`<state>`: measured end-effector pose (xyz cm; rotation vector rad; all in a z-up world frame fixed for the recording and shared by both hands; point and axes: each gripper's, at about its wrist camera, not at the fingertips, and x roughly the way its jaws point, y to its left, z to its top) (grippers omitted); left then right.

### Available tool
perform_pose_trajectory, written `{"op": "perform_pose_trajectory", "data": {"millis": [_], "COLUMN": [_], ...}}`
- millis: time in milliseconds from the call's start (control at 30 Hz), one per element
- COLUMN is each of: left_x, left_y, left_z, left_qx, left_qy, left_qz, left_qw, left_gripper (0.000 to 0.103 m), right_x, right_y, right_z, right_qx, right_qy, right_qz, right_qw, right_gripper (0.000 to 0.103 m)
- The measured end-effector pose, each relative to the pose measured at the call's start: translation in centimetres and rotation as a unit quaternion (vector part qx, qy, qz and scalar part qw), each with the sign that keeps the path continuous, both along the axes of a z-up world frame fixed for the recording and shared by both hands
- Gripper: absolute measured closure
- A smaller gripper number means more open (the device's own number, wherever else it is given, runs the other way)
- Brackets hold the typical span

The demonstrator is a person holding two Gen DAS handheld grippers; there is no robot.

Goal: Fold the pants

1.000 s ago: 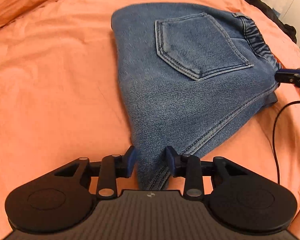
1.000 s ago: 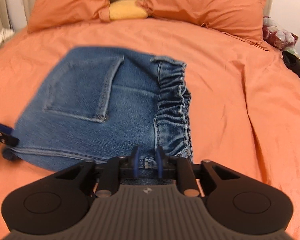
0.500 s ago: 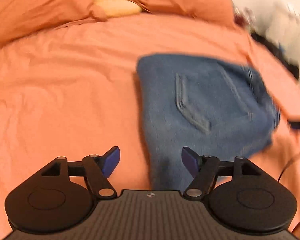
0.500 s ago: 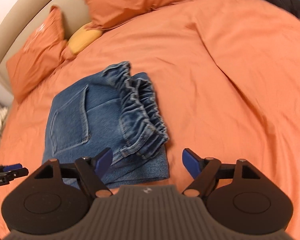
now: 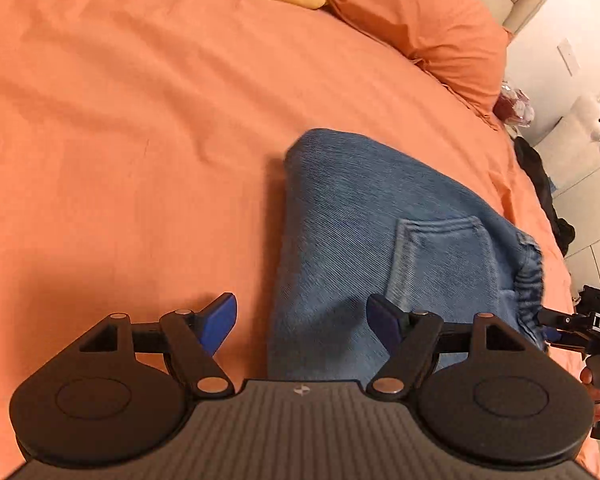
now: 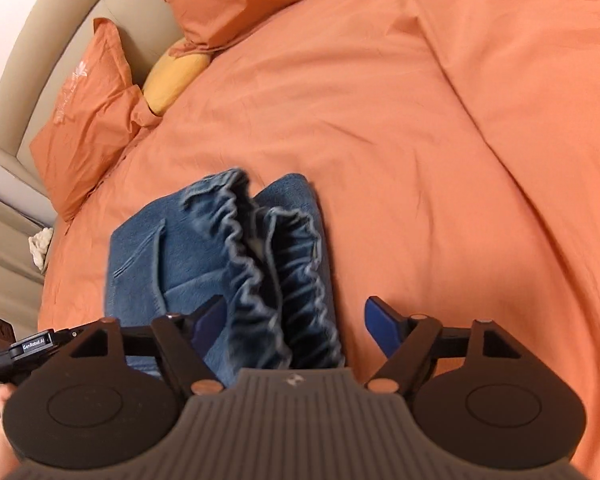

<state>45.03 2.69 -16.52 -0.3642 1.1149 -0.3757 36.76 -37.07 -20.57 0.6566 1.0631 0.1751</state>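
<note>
L gripper (image 5: 302, 322): tongs spread wide, holding nothing. Its blue pads straddle the near L edge of the pants (image 5: 364, 248), but whether they touch the cloth I can't tell. Pants lie as a compact denim bundle on the orange bedspread (image 5: 120, 120), back pocket (image 5: 440, 260) face-up at approx 3 o'clock of the bundle, pillows (image 5: 420, 20) up at 12–1. Judging by the tidy shape, the fold looks done or nearly so, which would explain both tools being slack and backed off rather than gripping.

R gripper (image 6: 294, 328): tongs also wide apart, empty, hovering over the waistband (image 6: 276, 264) end of the pants (image 6: 140, 264).

What differs btw views: L wrist shows the smooth folded edge and pocket, with only a sliver of elastic at 3 o'clock. R wrist shows the gathered waistband doubled into two ruffled rows, plus another denim layer (image 6: 296, 192) under them at 12. Each cam catches the other tool at its frame edge.
</note>
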Motion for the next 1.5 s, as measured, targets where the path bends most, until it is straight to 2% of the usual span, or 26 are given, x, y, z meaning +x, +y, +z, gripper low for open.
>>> {"op": "perform_pose_trajectory", "data": {"millis": [167,233,333,400,467,500,533,600,733,900,1133,1300,1500], "left_x": [1.5,1.7,1.9,1.9,2.1,2.0,2.0,1.7,1.0,0.6,-1.4,-4.4,-9.3], "left_y": [1.0,1.6,2.2,2.3,2.5,2.6,2.9,3.0,2.6,1.7,2.0,4.9,11.2], "left_z": [-1.9,-2.5,-3.4,-3.9,-4.3,-4.6,-4.9,-5.0,-3.8,-1.7,2.5,6.3,11.6], "left_qx": [-0.056,-0.075,-0.102,-0.113,-0.127,-0.138,-0.151,-0.174,-0.144,-0.108,-0.092,-0.079,-0.055], "left_qy": [0.024,0.029,0.035,0.037,0.04,0.043,0.047,0.054,0.033,0.025,0.008,-0.005,-0.027], "left_qz": [-0.018,-0.026,-0.033,-0.033,-0.031,-0.029,-0.026,-0.021,-0.02,-0.023,-0.036,-0.033,-0.005], "left_qw": [0.998,0.9964,0.9936,0.9923,0.9906,0.9891,0.9871,0.9831,0.9889,0.9936,0.995,0.9964,0.9981], "left_gripper": [0.016,0.012,0.012,0.013,0.018,0.024,0.038,0.05,0.063,0.073,0.076,0.076,0.076], "right_x": [1.3,1.5,1.7,1.9,1.9,1.7,1.5,1.1,0.8,0.4,-1.8,-4.1,-6.8], "right_y": [-0.7,-0.9,-0.7,-0.3,-0.2,-0.2,-0.2,0.1,0.8,1.9,3.4,7.0,13.5], "right_z": [-3.0,-4.1,-5.5,-5.9,-6.4,-6.5,-6.5,-6.0,-4.7,-2.3,2.3,6.6,10.0], "right_qx": [0.059,0.082,0.108,0.112,0.126,0.127,0.124,0.116,0.087,0.048,0.023,0.01,0.034], "right_qy": [0.021,0.023,0.02,0.005,-0.003,-0.007,-0.011,-0.02,-0.028,-0.04,-0.057,-0.07,-0.094], "right_qz": [0.02,0.021,0.025,0.03,0.024,0.023,0.024,0.025,0.029,0.037,0.053,0.09,0.121], "right_qw": [0.998,0.996,0.994,0.993,0.992,0.992,0.992,0.993,0.995,0.997,0.997,0.993,0.988], "right_gripper": [0.028,0.028,0.029,0.034,0.04,0.042,0.043,0.049,0.057,0.066,0.067,0.067,0.067]}}
